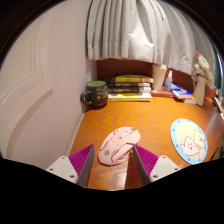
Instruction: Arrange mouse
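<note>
A pale pink computer mouse [117, 145] lies on the wooden desk [150, 120], tilted, its near end between the tips of my fingers. My gripper [113, 160] is open, with the magenta pads [82, 156] at either side of the mouse's near end. There is a gap between each pad and the mouse, which rests on the desk on its own.
A round blue-rimmed mat or plate [189, 140] lies on the desk to the right. A dark mug [95, 94] stands beyond at the left, next to stacked books [130, 88]. More items stand at the back right [200, 85]. A white wall is at the left, curtains behind.
</note>
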Motion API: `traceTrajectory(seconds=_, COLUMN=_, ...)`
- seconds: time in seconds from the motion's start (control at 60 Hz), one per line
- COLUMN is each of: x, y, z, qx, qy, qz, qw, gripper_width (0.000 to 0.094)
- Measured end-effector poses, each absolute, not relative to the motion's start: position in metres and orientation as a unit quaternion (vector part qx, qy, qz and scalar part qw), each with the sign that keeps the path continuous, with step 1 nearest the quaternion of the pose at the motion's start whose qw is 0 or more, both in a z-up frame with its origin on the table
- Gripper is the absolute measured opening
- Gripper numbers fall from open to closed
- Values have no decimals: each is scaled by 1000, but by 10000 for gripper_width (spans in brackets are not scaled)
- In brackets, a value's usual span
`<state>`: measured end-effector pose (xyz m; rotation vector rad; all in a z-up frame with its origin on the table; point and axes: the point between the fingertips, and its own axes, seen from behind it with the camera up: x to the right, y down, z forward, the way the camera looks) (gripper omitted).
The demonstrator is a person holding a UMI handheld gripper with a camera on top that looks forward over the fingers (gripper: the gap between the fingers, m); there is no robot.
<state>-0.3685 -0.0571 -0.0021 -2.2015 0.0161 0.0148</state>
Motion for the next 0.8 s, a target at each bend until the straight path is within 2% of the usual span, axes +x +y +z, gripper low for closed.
traceTrajectory(seconds=0.333, x=-383, y=2, z=-10, qx=-900, qy=-18, qz=-1, qw=435, gripper_width=755)
traceTrajectory(seconds=0.383, x=-385, y=8, z=-12, qx=-902, qy=-24, qz=-1, qw=430, gripper_width=715)
traceTrajectory(seconds=0.45, x=-388, y=14, z=-15, qx=-906, qy=-23, qz=12, qw=422, gripper_width=539)
traceTrajectory(seconds=0.683, x=-393, y=20, z=-17, qx=-931, qy=-66, qz=30, qw=358, gripper_width=392)
traceTrajectory(seconds=0.767, x=-392, y=22, z=-13, qx=-940, qy=-71, qz=42, qw=332, gripper_width=390)
traceTrajectory(seconds=0.8, x=-389, y=25, z=-3, qx=-937, qy=-80, qz=45, qw=336, gripper_width=391)
